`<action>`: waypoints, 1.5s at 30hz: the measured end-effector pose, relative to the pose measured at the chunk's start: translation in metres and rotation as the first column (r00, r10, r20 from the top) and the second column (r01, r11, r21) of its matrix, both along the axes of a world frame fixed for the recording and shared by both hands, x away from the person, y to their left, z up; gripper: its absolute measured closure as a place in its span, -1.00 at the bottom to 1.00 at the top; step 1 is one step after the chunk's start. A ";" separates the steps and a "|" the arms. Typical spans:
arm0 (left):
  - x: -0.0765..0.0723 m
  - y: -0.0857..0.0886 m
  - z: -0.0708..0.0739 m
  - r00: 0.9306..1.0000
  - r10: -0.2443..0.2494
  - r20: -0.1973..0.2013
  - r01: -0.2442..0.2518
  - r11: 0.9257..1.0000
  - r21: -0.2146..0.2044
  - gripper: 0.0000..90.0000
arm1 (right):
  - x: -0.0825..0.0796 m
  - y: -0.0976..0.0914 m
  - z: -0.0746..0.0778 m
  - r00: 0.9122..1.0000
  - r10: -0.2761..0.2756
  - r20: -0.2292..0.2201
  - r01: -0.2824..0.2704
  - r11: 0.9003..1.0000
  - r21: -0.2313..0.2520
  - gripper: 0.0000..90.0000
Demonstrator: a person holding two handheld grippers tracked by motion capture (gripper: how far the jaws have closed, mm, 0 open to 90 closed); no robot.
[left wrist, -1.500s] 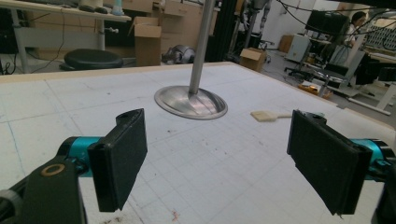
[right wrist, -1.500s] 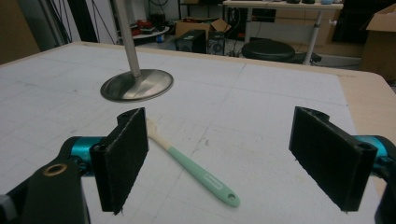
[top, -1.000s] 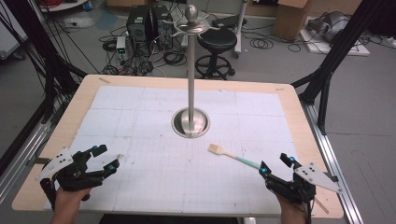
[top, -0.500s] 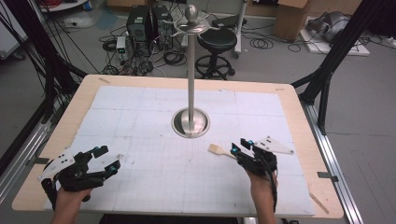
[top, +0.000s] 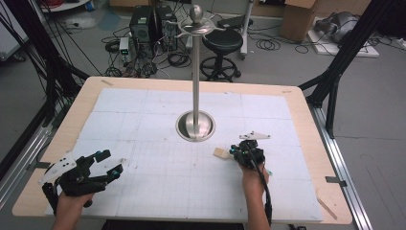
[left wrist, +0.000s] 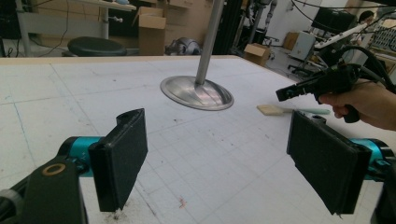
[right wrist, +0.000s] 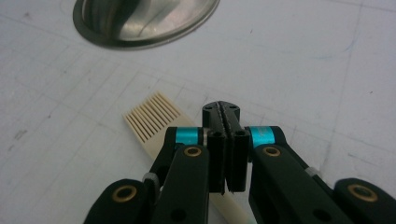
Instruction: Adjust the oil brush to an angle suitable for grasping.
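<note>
A brush [top: 220,153] with a cream comb head and a pale teal handle lies flat on the white mat, just right of the stand's base [top: 195,125]. My right gripper [top: 238,149] hovers over its handle, jaws pressed together with nothing between them. In the right gripper view the brush head [right wrist: 152,122] pokes out to the left from under the shut right gripper [right wrist: 221,109]. My left gripper [top: 111,162] rests at the front left, open and empty. The left gripper view looks past the wide-apart left gripper [left wrist: 217,163] at the brush [left wrist: 271,110] and the right gripper [left wrist: 282,94].
A tall metal stand with a round base [left wrist: 196,93] and hooks on top [top: 195,24] rises from the mat's middle. A thin wooden stick [top: 327,208] lies near the front right corner. Stool, boxes and cables sit on the floor beyond the table.
My right gripper has travelled from the front right corner leftward and forward to the brush and now sits over its handle. The left gripper has stayed where it was.
</note>
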State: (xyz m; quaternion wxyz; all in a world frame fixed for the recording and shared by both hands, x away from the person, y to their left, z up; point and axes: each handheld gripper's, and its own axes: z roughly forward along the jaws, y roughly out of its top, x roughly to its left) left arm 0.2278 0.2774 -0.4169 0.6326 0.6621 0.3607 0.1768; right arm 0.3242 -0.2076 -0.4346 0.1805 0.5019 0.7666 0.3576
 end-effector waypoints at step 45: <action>0.003 -0.002 -0.001 1.000 0.014 -0.015 -0.013 1.000 0.023 -0.48 | -0.085 -0.041 0.005 0.988 0.150 0.042 -0.153 0.982 0.113 0.98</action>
